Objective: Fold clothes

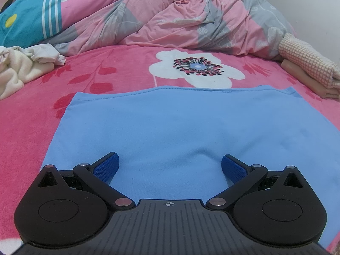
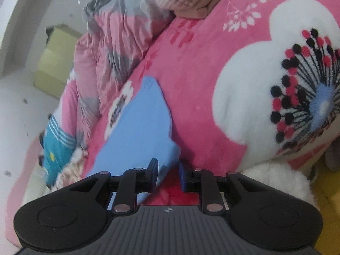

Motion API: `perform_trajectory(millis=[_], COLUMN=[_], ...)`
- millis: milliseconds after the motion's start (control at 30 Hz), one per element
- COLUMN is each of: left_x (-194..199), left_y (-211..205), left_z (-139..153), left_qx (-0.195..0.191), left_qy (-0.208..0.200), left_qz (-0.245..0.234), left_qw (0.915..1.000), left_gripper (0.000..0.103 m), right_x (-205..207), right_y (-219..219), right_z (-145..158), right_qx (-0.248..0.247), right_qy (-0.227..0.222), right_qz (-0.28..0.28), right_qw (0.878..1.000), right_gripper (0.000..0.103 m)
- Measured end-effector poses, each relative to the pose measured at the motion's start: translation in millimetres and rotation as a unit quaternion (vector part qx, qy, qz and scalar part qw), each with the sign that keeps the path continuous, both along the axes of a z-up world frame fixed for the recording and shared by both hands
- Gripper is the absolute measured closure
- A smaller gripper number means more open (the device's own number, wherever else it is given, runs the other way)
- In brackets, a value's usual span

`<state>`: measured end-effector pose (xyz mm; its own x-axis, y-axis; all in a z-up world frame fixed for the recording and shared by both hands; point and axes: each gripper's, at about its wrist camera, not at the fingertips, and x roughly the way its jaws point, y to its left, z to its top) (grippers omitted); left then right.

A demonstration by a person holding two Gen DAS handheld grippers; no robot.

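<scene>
A light blue garment (image 1: 170,123) lies flat and smooth on the pink flowered blanket (image 1: 31,127). My left gripper (image 1: 170,166) hovers over its near edge, wide open, both blue pads apart with only cloth below them. In the tilted, slightly blurred right wrist view the same blue garment (image 2: 138,116) runs away to the upper left. My right gripper (image 2: 167,172) sits at its near corner with a narrow gap between the fingers. A sliver of the blue edge lies beside the left finger (image 2: 153,170), and red blanket shows through the gap.
A rumpled pink and grey duvet (image 1: 170,17) is heaped at the back. A cream cloth pile (image 1: 14,70) lies far left, and a folded checked garment (image 1: 308,63) on the right. A teal item with white stripes (image 1: 27,21) rests at back left. Something white and fluffy (image 2: 276,182) lies near the right gripper.
</scene>
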<state>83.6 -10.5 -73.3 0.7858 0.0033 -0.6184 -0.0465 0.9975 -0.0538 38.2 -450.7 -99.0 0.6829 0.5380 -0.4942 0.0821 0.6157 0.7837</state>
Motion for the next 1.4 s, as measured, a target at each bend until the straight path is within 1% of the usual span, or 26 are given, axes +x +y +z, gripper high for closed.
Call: perform_trajectory(millis=[67, 100, 300, 400, 433, 533, 667, 833, 1000, 1133, 1233, 1333, 1400], left_x=[0, 0, 0, 0, 0, 0, 0, 0, 4, 4, -1, -15, -27], left_y=[0, 0, 0, 0, 0, -1, -1, 0, 3, 6, 13, 25, 34], left_z=[0, 0, 0, 0, 0, 0, 0, 0, 4, 8, 16, 29, 40], left_qx=[0.000, 0.000, 0.000, 0.000, 0.000, 0.000, -0.001, -0.002, -0.007, -0.011, -0.026, -0.048, -0.054], left_qy=[0.000, 0.000, 0.000, 0.000, 0.000, 0.000, -0.001, -0.001, 0.015, 0.023, 0.026, 0.011, 0.001], left_qz=[0.000, 0.000, 0.000, 0.000, 0.000, 0.000, 0.000, -0.001, -0.007, -0.014, -0.010, -0.003, -0.005], left_qw=[1.0000, 1.0000, 1.0000, 1.0000, 1.0000, 1.0000, 1.0000, 1.0000, 0.9998, 0.9996, 0.9993, 0.9988, 0.9985], left_gripper=[0.000, 0.000, 0.000, 0.000, 0.000, 0.000, 0.000, 0.000, 0.000, 0.000, 0.000, 0.000, 0.000], right_x=[0, 2, -1, -2, -3, -10, -20, -23, -20, -18, -13, -8, -4], right_y=[-5, -8, -20, -28, -30, -39, -51, -35, -11, 20, 45, 70, 86], right_z=[-3, -5, -21, -36, -38, -38, -30, -12, -2, 12, 15, 17, 19], right_qx=[0.015, 0.020, 0.047, 0.090, 0.098, 0.104, 0.088, 0.063, 0.064, 0.043, 0.022, 0.000, -0.014], right_qy=[-0.006, -0.007, -0.021, -0.019, -0.021, -0.027, -0.031, -0.048, -0.058, -0.074, -0.077, -0.080, -0.082], right_qz=[-0.018, -0.024, -0.058, -0.076, -0.083, -0.114, -0.148, -0.116, -0.079, -0.027, 0.009, 0.046, 0.070], right_qw=[1.000, 0.999, 0.997, 0.993, 0.992, 0.988, 0.985, 0.990, 0.993, 0.996, 0.997, 0.996, 0.994], right_gripper=[0.089, 0.095, 0.097, 0.098, 0.098, 0.098, 0.096, 0.095, 0.095, 0.095, 0.095, 0.094, 0.094])
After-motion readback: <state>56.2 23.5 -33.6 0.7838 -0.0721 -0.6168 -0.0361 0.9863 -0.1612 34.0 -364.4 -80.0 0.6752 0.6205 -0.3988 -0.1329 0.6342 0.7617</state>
